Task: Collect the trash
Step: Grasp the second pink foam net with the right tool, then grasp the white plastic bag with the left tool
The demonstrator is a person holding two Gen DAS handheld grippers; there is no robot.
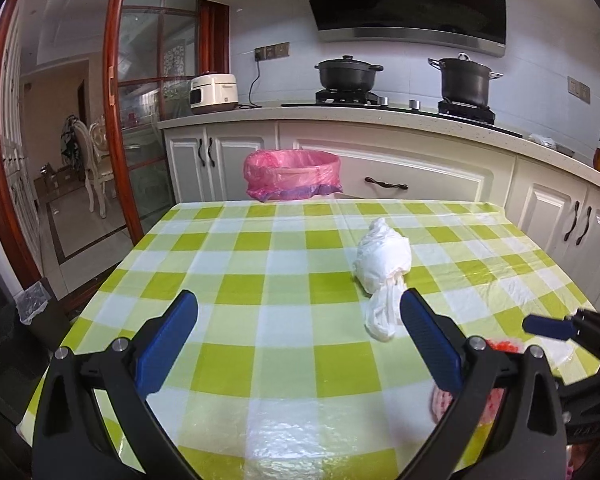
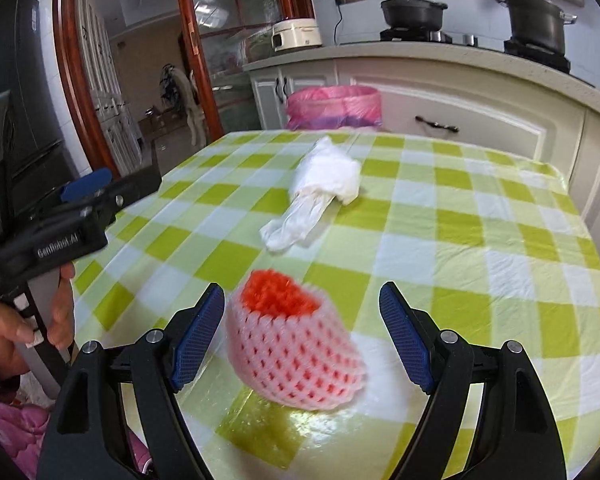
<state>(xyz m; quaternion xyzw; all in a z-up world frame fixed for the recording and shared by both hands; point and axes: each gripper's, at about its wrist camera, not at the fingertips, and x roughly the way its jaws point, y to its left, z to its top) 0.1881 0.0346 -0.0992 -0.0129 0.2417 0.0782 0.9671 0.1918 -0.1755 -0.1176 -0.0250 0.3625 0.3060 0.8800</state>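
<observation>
A pink foam fruit net (image 2: 296, 356) with a red-orange lining lies on the green checked tablecloth (image 2: 480, 240). My right gripper (image 2: 302, 308) is open, its blue pads on either side of the net without touching it. A crumpled white plastic bag (image 1: 382, 266) (image 2: 320, 192) lies further in, near the table's middle. My left gripper (image 1: 300, 312) is open over bare cloth, the bag just beyond its right finger; in the right wrist view it (image 2: 86, 186) shows at the left, held by a hand. A bin lined with a pink bag (image 1: 292, 174) (image 2: 334, 106) stands past the table's far edge.
White cabinets and a counter run behind the table, with a rice cooker (image 1: 214, 94) and two black pots (image 1: 348, 74) on the stove. A glass door with a red wooden frame (image 1: 116, 120) opens at the left. The table's edges drop off left and right.
</observation>
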